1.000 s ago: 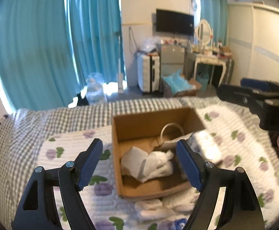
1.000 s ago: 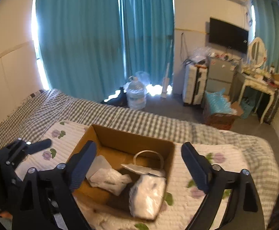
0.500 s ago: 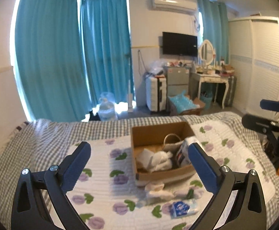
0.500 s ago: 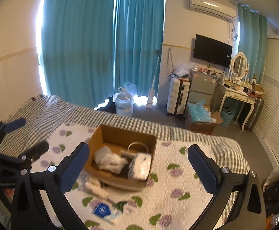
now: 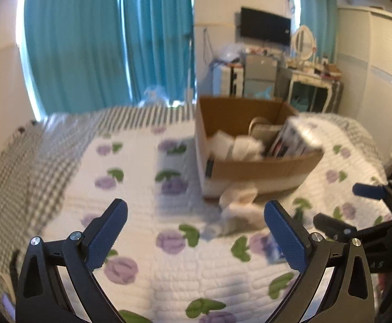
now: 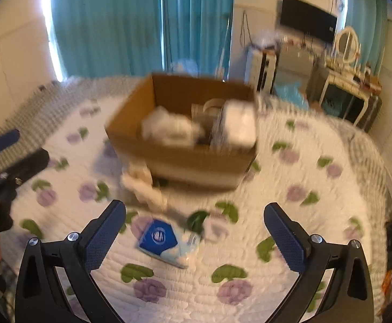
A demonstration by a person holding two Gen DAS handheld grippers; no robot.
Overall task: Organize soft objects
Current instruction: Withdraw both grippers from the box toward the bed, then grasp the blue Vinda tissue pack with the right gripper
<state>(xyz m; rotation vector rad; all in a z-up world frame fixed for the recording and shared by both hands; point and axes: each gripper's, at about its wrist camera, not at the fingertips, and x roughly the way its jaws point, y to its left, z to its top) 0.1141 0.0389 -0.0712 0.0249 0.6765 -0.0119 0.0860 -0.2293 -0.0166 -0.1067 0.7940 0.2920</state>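
Observation:
A cardboard box (image 5: 260, 167) (image 6: 179, 158) sits on the floral quilt and holds white soft items (image 6: 169, 127), a wrapped pack (image 6: 237, 123) and a bag with a round handle. A pale cloth (image 5: 239, 207) (image 6: 144, 185) lies against the box's front. A blue and white tissue pack (image 6: 166, 239) lies on the quilt in front of it, between my right gripper's fingers. My left gripper (image 5: 196, 231) is open and empty, low over the quilt. My right gripper (image 6: 196, 234) is open and empty. Both views are blurred.
The bed has a floral quilt (image 5: 147, 215) over a grey checked sheet (image 5: 34, 156). Teal curtains (image 5: 101, 40), a water bottle, a white cabinet (image 5: 228, 80), a dressing table (image 5: 311, 80) and a wardrobe stand beyond the bed.
Both grippers have dropped lower and moved closer to the box and quilt since half a second ago. They stay open and empty.

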